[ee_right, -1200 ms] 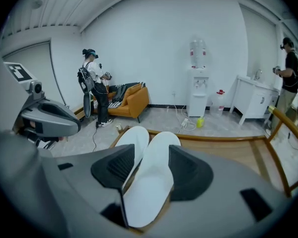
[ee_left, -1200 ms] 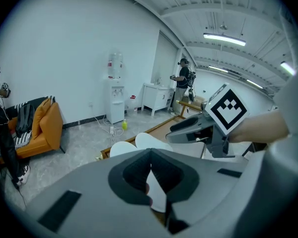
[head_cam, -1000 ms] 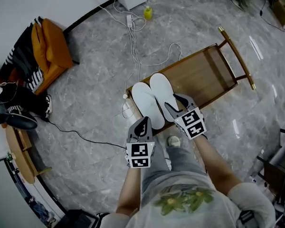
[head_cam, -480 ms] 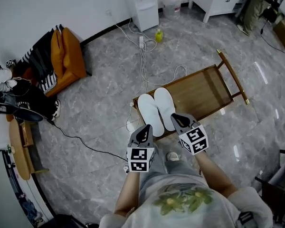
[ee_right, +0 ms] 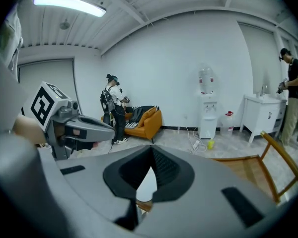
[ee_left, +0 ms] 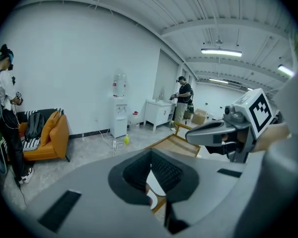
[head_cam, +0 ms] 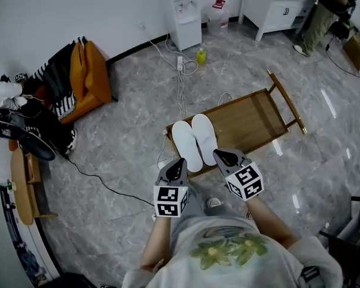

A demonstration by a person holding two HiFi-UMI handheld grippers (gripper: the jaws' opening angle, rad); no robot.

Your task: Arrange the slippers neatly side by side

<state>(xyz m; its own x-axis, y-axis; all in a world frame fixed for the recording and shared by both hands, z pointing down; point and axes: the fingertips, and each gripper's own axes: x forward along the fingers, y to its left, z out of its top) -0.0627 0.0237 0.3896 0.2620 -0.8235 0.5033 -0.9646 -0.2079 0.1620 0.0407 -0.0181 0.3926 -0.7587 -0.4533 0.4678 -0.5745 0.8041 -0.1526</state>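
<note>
Room check: orange sofa (head_cam: pixel 87 77) far left w/ striped cloth and dark bags heaped beside it. Water dispenser (head_cam: pixel 183 14) sits against the far wall. Yellow bottle (head_cam: pixel 200 56) and power strip (head_cam: pixel 180 60) lie just near of it, and white cables (head_cam: pixel 179 95) trail from there down to the low wooden rack (head_cam: pixel 255 119). White cabinet (head_cam: pixel 270 2) far right, a person (head_cam: pixel 324 8) next to it. Black cable (head_cam: pixel 99 173) snakes over the floor at left.

Now the slippers: left slipper (head_cam: pixel 185 146) and right slipper (head_cam: pixel 204 138), both white, lie side by side on the rack's near-left end, toes pointing far, inner edges look to touch. L gripper (head_cam: pixel 181 162) hangs just near of the left slipper's heel. R gripper (head_cam: pixel 221 155) is just near-right of the right slipper's heel. Both grippers have jaws pressed together at the tips, nothing clamped; a sliver of white slipper shows through the gap below each pair of pads.

Surface: glossy grey marbled floor (head_cam: pixel 126 131), glare streaks at right; plain white walls.

View diffs: the L gripper view looks level across the room and catches a second person standing at far left by the sofa, plus the R gripper's marker cube at right. The R gripper view shows the L gripper at left, a person by the sofa, another at the right edge, and a ceiling strip light (ee_right: pixel 69 4). The head view shows none of the ceiling, but only it shows the full slipper pair.
</note>
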